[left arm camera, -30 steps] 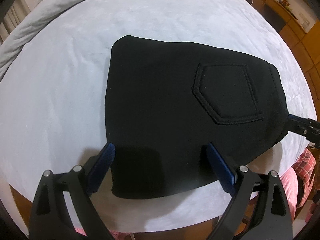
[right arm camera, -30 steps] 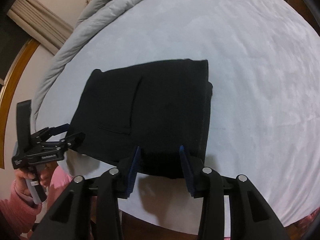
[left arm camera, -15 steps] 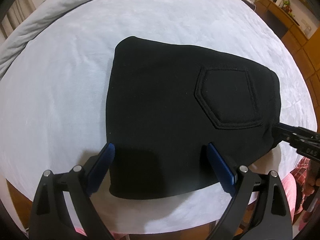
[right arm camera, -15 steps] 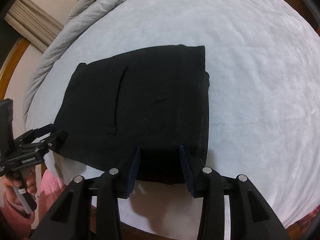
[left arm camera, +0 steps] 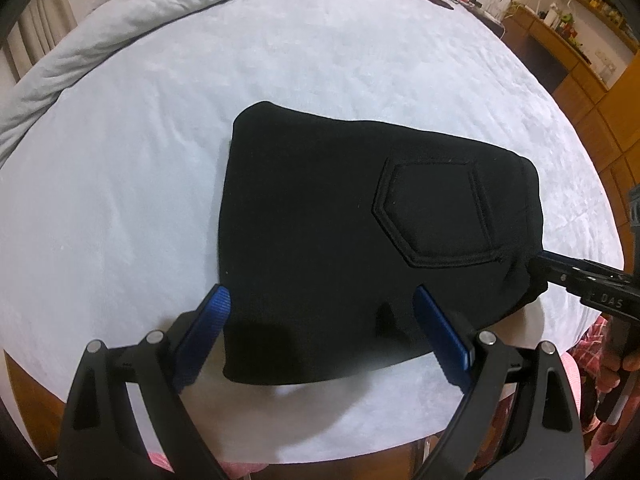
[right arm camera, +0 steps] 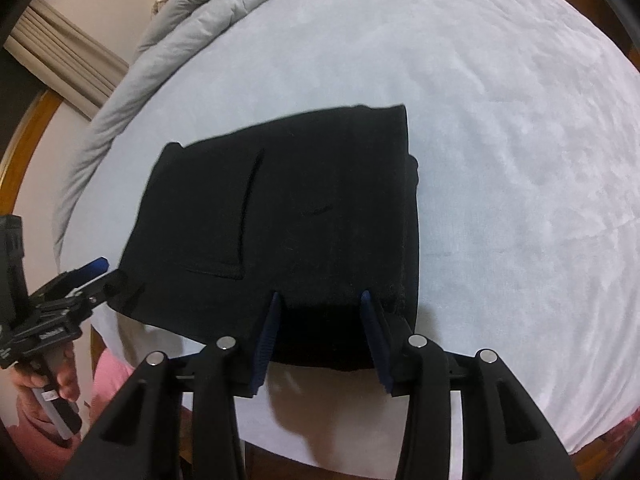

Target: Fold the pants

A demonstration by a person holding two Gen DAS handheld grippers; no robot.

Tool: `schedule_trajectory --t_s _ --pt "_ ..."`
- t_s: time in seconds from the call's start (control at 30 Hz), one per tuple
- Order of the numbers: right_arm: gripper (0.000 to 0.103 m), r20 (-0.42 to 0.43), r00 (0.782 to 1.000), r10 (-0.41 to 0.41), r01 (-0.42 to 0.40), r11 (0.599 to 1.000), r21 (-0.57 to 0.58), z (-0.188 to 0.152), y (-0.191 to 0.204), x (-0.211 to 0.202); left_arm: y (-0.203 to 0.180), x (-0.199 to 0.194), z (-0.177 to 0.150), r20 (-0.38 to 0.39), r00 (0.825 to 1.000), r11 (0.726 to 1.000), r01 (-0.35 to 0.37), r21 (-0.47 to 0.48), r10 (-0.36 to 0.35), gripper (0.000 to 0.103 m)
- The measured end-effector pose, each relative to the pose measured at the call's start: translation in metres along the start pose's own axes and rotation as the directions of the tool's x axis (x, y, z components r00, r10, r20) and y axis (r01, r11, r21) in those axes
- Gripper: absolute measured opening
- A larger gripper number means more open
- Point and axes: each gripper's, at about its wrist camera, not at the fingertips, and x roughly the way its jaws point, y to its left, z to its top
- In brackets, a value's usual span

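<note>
Black pants (left arm camera: pixel 320 232) lie folded into a compact rectangle on the pale bed, back pocket (left arm camera: pixel 436 216) facing up. They also show in the right wrist view (right arm camera: pixel 304 216). My left gripper (left arm camera: pixel 320 312) is open, its blue pads straddling the near edge of the fold. My right gripper (right arm camera: pixel 320 312) is open, partly narrowed, with its pads over the near edge at the pants' other end. Neither pad pair pinches cloth. Each gripper shows in the other's view: the right gripper (left arm camera: pixel 560 276) touches the pants' right edge, and the left gripper (right arm camera: pixel 92 276) sits at their left corner.
The light bedsheet (left arm camera: pixel 160 160) spreads around the pants. A rumpled grey duvet (left arm camera: pixel 120 12) lies along the far left side. The bed's near edge (left arm camera: pixel 340 448) is close below the grippers. Wooden furniture (left arm camera: pixel 580 48) stands at the far right.
Both grippers have closed in on the pants' edges. The right gripper's tip now touches the right side of the fold, and the left gripper has reached the left corner. The pants stayed folded.
</note>
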Motion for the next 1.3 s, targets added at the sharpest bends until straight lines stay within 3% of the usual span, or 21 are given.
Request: schedule_trajectory --t_s 0.43,0.53,0.63,0.7,0.77,0.87,1.03,1.13,1.3 --pt "0.045 0.006 1.0 0.021 -0.021 1.0 0.016 -0.002 -0.004 -0.012 0.002 -0.005 -0.002 -0.007 0.999 0.999 -0.033 0.034 0.033 0.092" --pt "0.057 0.006 0.998 0.054 -0.055 0.997 0.045 0.001 -0.011 -0.019 0.009 -0.004 0.002 -0.022 1.0 0.999 -0.014 0.029 0.015 0.092" --pt "0.059 0.022 0.999 0.033 -0.034 0.998 0.049 0.009 -0.019 -0.027 0.029 0.004 0.011 -0.084 0.995 0.998 0.047 -0.033 -0.05 0.092" --pt "0.066 0.034 0.999 0.016 -0.017 0.999 0.04 0.015 -0.023 -0.032 0.043 0.009 0.016 -0.095 0.995 0.998 0.024 -0.063 -0.03 0.092" --pt "0.08 0.024 1.0 0.013 -0.013 1.0 0.024 0.018 -0.024 -0.032 0.051 0.015 0.02 -0.109 0.994 0.998 0.01 -0.061 -0.017 0.092" --pt "0.082 0.007 1.0 0.021 -0.021 1.0 0.013 0.023 -0.03 -0.028 0.065 0.025 0.023 -0.152 0.984 0.991 0.075 -0.108 -0.091 0.092" --pt "0.085 -0.061 0.99 0.13 -0.124 0.989 0.086 0.027 -0.05 -0.004 0.069 0.041 0.023 -0.187 0.961 0.973 0.18 -0.143 -0.205 0.092" --pt "0.085 -0.104 0.979 0.177 -0.163 0.978 0.128 0.027 -0.061 0.014 0.063 0.054 0.024 -0.216 0.945 0.966 0.221 -0.134 -0.246 0.092" --pt "0.086 -0.145 0.955 0.26 -0.232 0.955 0.184 0.028 -0.075 0.041 0.058 0.07 0.031 -0.223 0.933 0.957 0.257 -0.135 -0.282 0.093"
